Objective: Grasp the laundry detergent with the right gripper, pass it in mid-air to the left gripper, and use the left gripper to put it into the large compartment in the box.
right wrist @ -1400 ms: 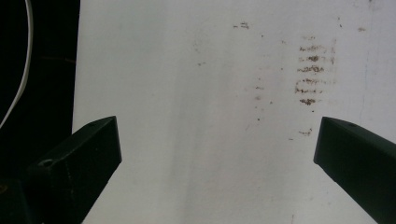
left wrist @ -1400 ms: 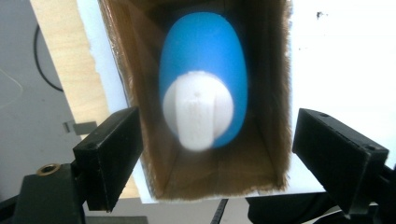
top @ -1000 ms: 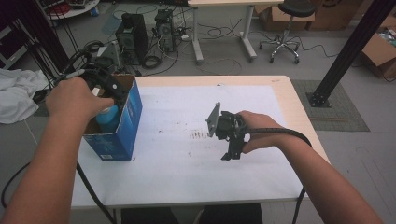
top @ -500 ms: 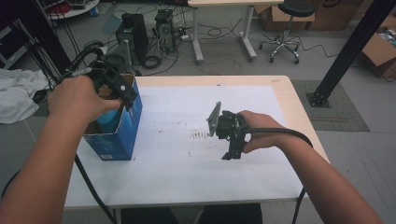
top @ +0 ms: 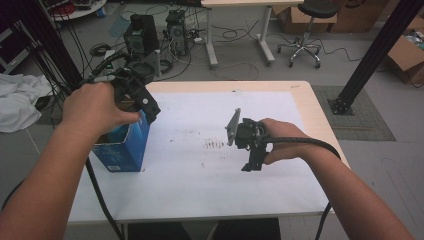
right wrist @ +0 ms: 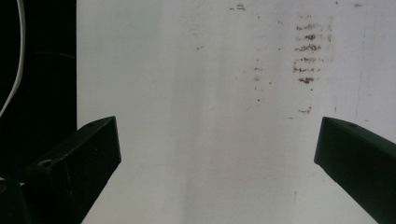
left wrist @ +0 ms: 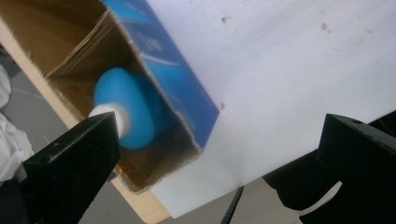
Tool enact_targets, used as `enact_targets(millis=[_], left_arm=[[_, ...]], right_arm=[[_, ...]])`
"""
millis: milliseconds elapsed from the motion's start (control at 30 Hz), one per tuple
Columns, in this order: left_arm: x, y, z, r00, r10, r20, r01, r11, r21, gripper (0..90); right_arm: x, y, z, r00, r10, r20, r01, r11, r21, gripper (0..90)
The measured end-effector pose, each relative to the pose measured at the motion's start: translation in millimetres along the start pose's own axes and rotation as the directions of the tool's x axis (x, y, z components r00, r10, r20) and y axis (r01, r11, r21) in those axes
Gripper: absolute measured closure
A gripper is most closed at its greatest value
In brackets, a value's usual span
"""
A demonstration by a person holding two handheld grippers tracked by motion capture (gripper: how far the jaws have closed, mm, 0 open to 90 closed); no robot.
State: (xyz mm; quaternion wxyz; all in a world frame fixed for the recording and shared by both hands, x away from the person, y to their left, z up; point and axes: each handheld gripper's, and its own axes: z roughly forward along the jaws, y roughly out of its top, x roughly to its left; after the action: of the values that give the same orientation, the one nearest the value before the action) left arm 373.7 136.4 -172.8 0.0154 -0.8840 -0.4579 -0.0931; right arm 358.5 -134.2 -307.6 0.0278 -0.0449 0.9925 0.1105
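While its jaws gape empty, the left gripper point(left wrist: 215, 172) hangs over the blue box point(left wrist: 180, 88).

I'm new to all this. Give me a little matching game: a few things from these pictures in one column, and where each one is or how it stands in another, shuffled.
Things:
1. blue bottle
2. blue box
3. left gripper
4. right gripper

Places or states:
A. open, over the white sheet near the brown marks
B. lying inside the box
C. open, above the box's open top
D. standing at the table's left edge

Pairs: 1-B, 2-D, 3-C, 4-A
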Motion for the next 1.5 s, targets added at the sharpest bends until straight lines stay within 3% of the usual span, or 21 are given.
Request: enact_targets(millis=[167,333,500,667,767,867,900,967,1067,1100,1267,1333,1500], left_arm=[[-14.9,4.2,0.8,0.9946,0.103,0.009,-0.103,0.9947,0.004,0.1],[-29.2,7.7,3.0,0.9812,0.192,0.014,-0.193,0.9810,0.022,0.1],[-45.9,12.1,4.3,0.9537,0.301,0.001,-0.301,0.9534,0.025,0.1],[-56.9,17.4,7.4,0.9291,0.370,0.009,-0.370,0.9288,0.024,0.1],[-62.3,18.8,9.5,0.9177,0.397,0.017,-0.397,0.9174,0.023,0.1],[-67.1,19.8,12.1,0.9134,0.407,0.004,-0.407,0.9128,0.033,0.1],[-68.1,20.1,13.4,0.9149,0.404,0.007,-0.403,0.9138,0.048,0.1],[-69.6,20.4,15.0,0.9092,0.416,0.005,-0.416,0.9070,0.068,0.1],[-69.6,20.5,14.9,0.9077,0.420,0.007,-0.419,0.9064,0.051,0.1],[-69.0,20.8,14.8,0.9108,0.413,0.009,-0.413,0.9097,0.045,0.1],[-68.2,20.4,15.6,0.9078,0.419,0.004,-0.419,0.9063,0.056,0.1],[-68.0,20.4,15.8,0.9105,0.413,0.016,-0.414,0.9091,0.051,0.1],[-69.1,20.5,18.2,0.9093,0.416,0.005,-0.416,0.9076,0.059,0.1]], right_arm=[[1.7,-1.2,-0.2,1.0000,0.004,-0.004,-0.004,1.000,0.017,0.2],[0.0,-3.7,-3.6,0.9999,0.014,0.003,-0.014,1.000,0.021,0.2],[-1.0,-5.3,-5.6,0.9999,0.014,0.003,-0.014,1.000,0.024,0.2],[-2.2,-9.6,-7.3,0.9997,0.024,0.004,-0.024,0.999,0.026,0.2],[-2.4,-12.8,-7.7,0.9995,0.031,0.004,-0.031,0.999,0.027,0.2],[-2.0,-15.2,-7.8,0.9994,0.033,0.007,-0.033,0.999,0.031,0.2],[-2.0,-15.7,-8.3,0.9993,0.036,0.008,-0.036,0.999,0.034,0.2],[-2.2,-16.2,-8.8,0.9993,0.037,0.010,-0.038,0.999,0.033,0.2],[-2.0,-16.0,-9.4,0.9992,0.039,0.010,-0.039,0.999,0.031,0.2],[-2.0,-15.9,-9.4,0.9992,0.038,0.012,-0.039,0.999,0.030,0.2],[-2.4,-15.4,-9.8,0.9993,0.037,0.010,-0.037,0.999,0.031,0.2],[-2.5,-15.3,-10.1,0.9993,0.036,0.010,-0.037,0.999,0.029,0.3],[-2.2,-14.8,-9.4,0.9993,0.036,0.010,-0.036,0.999,0.027,0.4]])
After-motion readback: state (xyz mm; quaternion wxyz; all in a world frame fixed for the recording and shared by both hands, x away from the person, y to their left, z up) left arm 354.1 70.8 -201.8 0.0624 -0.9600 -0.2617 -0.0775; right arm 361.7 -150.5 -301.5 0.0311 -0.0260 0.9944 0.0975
